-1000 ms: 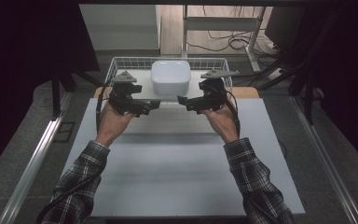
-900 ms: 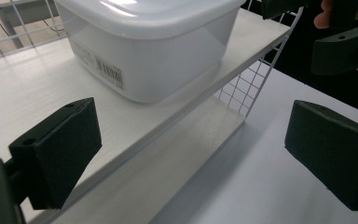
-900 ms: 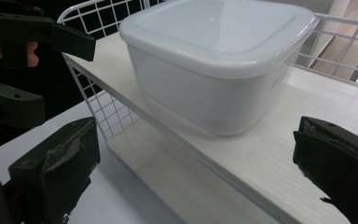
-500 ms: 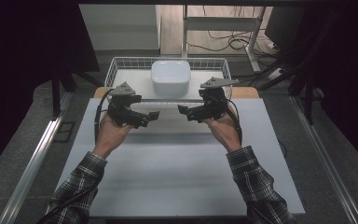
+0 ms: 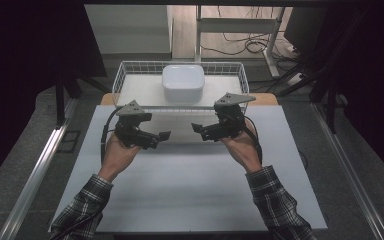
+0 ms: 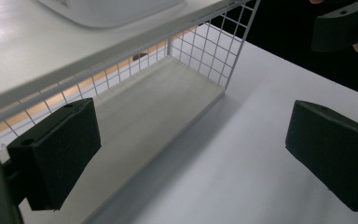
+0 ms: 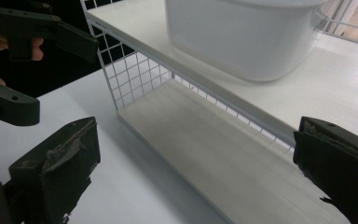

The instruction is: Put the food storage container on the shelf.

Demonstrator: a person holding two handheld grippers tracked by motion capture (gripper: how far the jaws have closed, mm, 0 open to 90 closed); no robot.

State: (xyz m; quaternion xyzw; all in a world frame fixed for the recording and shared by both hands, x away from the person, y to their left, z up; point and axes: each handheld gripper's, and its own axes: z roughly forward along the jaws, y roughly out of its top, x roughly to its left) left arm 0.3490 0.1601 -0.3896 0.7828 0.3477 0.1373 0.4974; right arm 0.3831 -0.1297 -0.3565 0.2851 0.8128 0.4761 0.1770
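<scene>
A white wire basket (image 5: pixel 130 70) stands at the far edge of the white table (image 5: pixel 190 195), and a white square tub (image 5: pixel 182 82) sits inside it. My left gripper (image 5: pixel 159 139) hovers over the table in front of the basket's left half, open and holding nothing. Opposite it, my right gripper (image 5: pixel 200 132) is also open and holding nothing, tips facing the left one. In the left gripper view the jaws of my left gripper (image 6: pixel 193 154) stand wide apart before the basket's corner (image 6: pixel 205 51). In the right gripper view my right gripper (image 7: pixel 198 172) faces the tub (image 7: pixel 242 37).
A wooden board (image 5: pixel 265 98) lies under the basket. Metal rails (image 5: pixel 35 170) run along both sides of the table. Behind the basket are a desk frame and cables (image 5: pixel 240 45) on the floor. Plaid sleeves (image 5: pixel 275 200) come in from below.
Both grippers have drawn back from the basket's front wall toward the person and now hang lower over the table. They stay open.
</scene>
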